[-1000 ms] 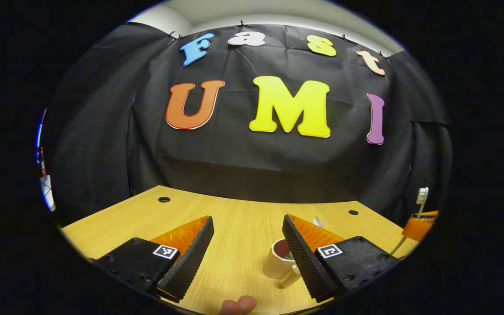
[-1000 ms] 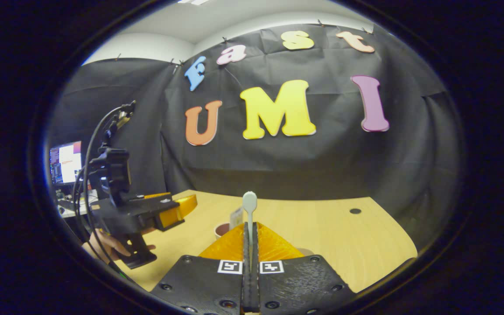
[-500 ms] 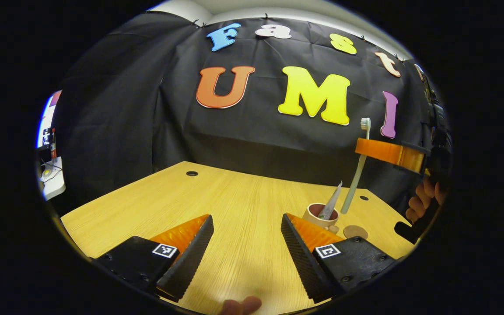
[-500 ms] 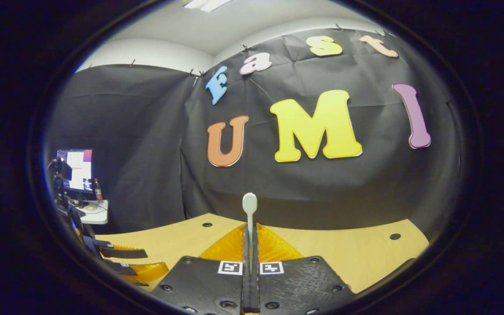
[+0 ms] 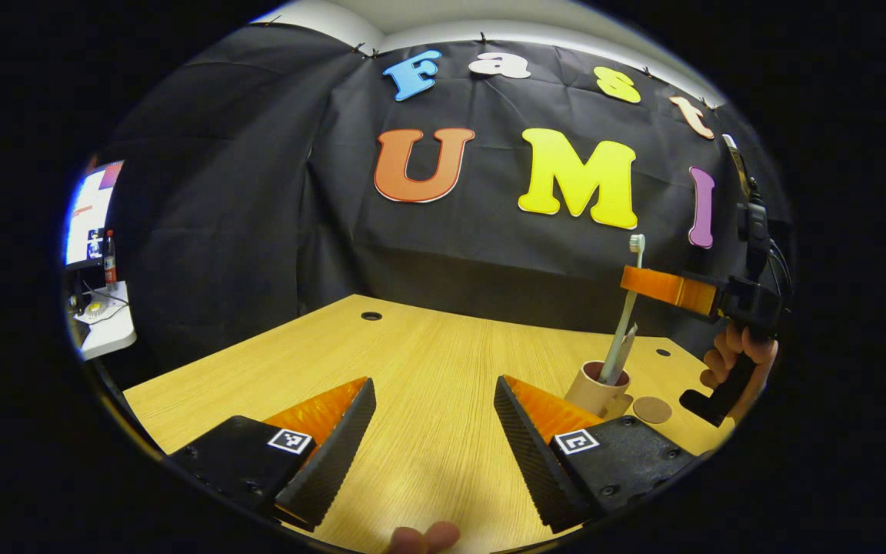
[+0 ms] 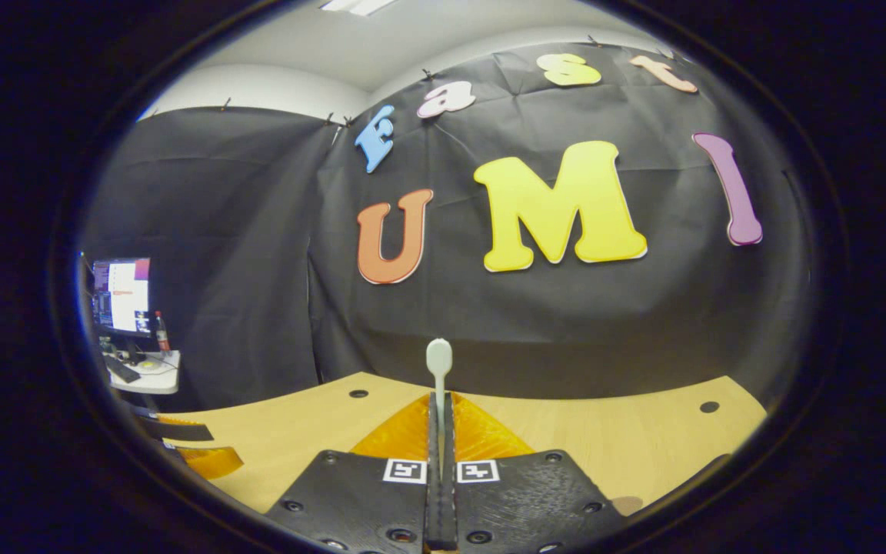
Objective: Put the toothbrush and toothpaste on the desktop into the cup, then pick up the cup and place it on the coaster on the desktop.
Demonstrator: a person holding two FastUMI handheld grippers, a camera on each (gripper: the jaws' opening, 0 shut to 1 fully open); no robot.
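Note:
In the left gripper view a pale cup (image 5: pixel 595 391) stands on the wooden desktop (image 5: pixel 412 362) at the right. A toothpaste tube (image 5: pixel 626 343) leans inside it. The white toothbrush (image 5: pixel 627 304) stands nearly upright with its lower end in the cup. My right gripper (image 5: pixel 626 278), held by a hand (image 5: pixel 729 355), is shut on the brush's upper handle. A round brown coaster (image 5: pixel 651 409) lies just right of the cup. My left gripper (image 5: pixel 431 431) is open over bare desktop, left of the cup. In the right gripper view my right gripper (image 6: pixel 440 419) clamps the toothbrush (image 6: pixel 438 360), head up.
Cable holes dot the desktop (image 5: pixel 371 315) (image 6: pixel 709 406). A monitor (image 6: pixel 120 295) and a side table with a bottle (image 5: pixel 104 323) stand beyond the desk's left edge. The left gripper's fingers (image 6: pixel 197 455) show low at the left of the right gripper view.
The right gripper has come down with the toothbrush, whose lower end went from beside the cup into it. The left gripper drew back from the cup and stayed open.

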